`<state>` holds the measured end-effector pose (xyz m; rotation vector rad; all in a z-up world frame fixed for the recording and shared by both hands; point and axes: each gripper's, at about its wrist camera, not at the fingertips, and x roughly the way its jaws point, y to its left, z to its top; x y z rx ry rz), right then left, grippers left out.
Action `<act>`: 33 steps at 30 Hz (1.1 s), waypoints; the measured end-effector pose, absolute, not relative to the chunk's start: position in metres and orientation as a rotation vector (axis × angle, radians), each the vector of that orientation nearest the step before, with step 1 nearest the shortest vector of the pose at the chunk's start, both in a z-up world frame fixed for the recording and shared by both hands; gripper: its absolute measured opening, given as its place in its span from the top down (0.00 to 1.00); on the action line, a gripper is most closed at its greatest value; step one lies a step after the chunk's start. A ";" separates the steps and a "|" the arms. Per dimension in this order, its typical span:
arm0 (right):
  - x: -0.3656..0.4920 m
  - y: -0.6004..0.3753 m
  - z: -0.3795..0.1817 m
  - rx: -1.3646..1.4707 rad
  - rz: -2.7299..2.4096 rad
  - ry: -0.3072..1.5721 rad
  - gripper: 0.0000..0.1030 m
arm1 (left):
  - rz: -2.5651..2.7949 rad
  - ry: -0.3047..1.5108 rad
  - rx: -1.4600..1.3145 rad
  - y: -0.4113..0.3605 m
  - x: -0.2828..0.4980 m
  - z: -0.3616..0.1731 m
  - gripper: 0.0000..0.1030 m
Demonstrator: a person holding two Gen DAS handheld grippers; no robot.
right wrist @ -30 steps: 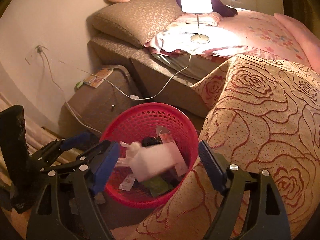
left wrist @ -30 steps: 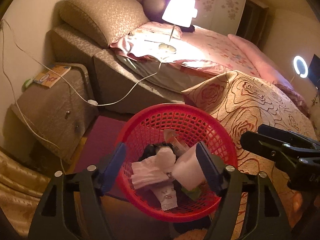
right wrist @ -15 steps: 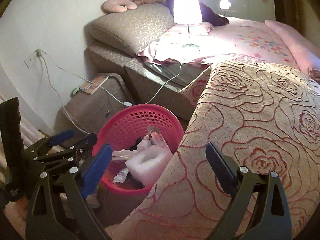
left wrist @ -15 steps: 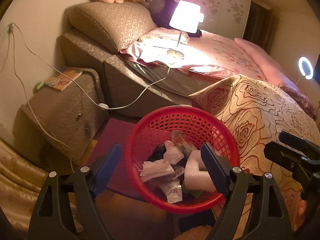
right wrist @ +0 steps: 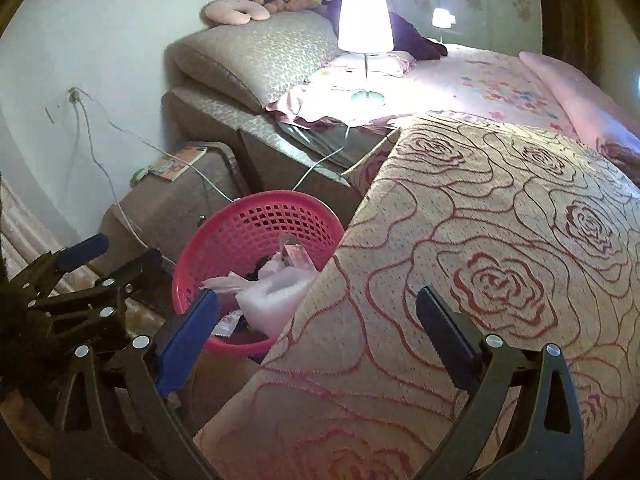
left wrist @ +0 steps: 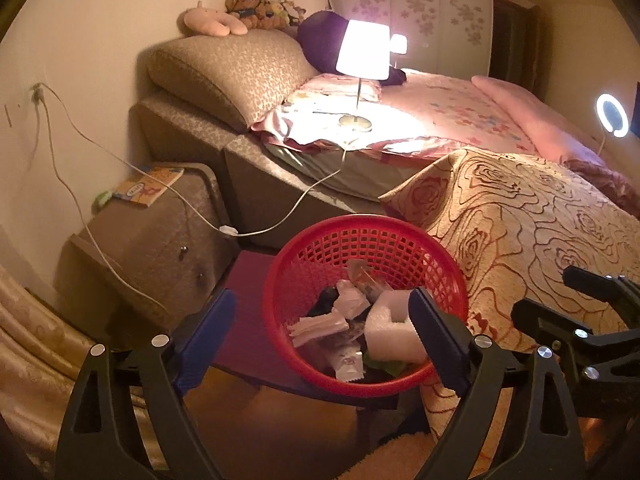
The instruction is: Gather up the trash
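Note:
The red mesh basket (left wrist: 372,248) stands on the floor beside the bed and holds trash: a white foam piece (left wrist: 390,332), crumpled paper wrappers (left wrist: 320,326) and a small sachet (left wrist: 348,362). My left gripper (left wrist: 322,304) hovers above and in front of the basket. Its jaws are opening and nothing is between them. My right gripper (right wrist: 318,298) is over the edge of the rose-patterned blanket, with the basket (right wrist: 260,224) and foam piece (right wrist: 276,300) to its lower left. Its jaws are opening too, also with nothing between them. Each gripper shows in the other's view, the right one (left wrist: 560,296) and the left one (right wrist: 112,256).
The rose-patterned blanket (right wrist: 480,240) hangs over the bed right against the basket. A lit lamp (left wrist: 362,52) stands on the bed, and its white cable (left wrist: 280,220) runs to a wall socket. A bedside cabinet (left wrist: 160,240) with a book (left wrist: 148,188) stands on the left. A purple mat (left wrist: 248,280) lies under the basket.
Both grippers drew back from the basket and their jaws widened. The white foam piece and papers that were between the jaws now lie in the basket.

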<state>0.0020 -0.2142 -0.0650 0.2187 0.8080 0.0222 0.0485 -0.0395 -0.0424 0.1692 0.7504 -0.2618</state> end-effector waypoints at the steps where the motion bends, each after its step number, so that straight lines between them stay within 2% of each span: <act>1: 0.001 -0.214 -0.066 0.222 0.022 0.811 0.07 | -0.254 0.758 0.169 -0.039 0.047 -0.043 0.17; 10: -0.014 -0.204 -0.067 0.212 0.053 0.816 0.07 | -0.214 0.768 0.160 -0.026 0.033 -0.040 0.16; 25: -0.070 -0.173 -0.021 0.110 0.040 0.722 0.07 | -0.197 0.716 0.159 -0.004 -0.017 -0.006 0.16; 33: -0.095 -0.168 -0.020 0.159 0.002 0.684 0.07 | -0.188 0.717 0.141 0.013 -0.043 -0.003 0.16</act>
